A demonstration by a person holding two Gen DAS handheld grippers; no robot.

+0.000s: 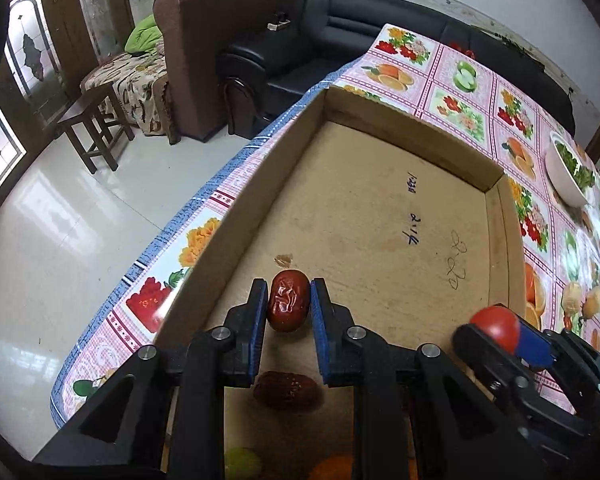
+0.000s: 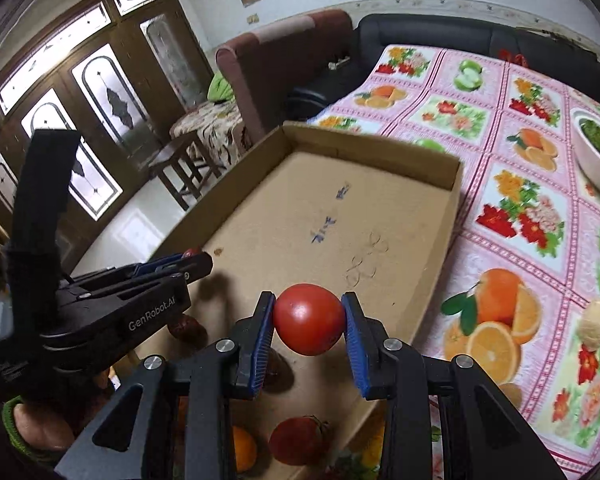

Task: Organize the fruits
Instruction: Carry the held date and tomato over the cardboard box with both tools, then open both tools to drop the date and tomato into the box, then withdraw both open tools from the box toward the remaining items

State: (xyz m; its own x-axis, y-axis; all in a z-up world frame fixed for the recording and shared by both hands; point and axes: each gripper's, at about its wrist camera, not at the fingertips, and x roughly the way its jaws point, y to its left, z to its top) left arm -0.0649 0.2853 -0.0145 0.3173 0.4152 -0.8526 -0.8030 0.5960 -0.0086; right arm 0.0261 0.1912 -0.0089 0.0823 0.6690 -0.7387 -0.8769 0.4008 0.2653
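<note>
Two grippers over the shallow brown cardboard tray (image 1: 380,184), both loaded. We have the left gripper (image 1: 289,308) clamped on a wrinkled dark-red dried jujube (image 1: 289,306), blue pads (image 1: 319,312) pressing both sides, held above the tray floor near its left wall. Right gripper (image 2: 309,320) squeezes a round red tomato (image 2: 309,319) between its pads, over the tray's near half. Loose in the tray below us: a second dark jujube (image 1: 286,390), another red tomato (image 2: 298,440), an orange fruit (image 2: 244,450), a green fruit (image 1: 242,462). Tray sits on the pink fruit-print tablecloth (image 2: 500,200); white bowl of greens (image 2: 598,160) well apart at far right.
</note>
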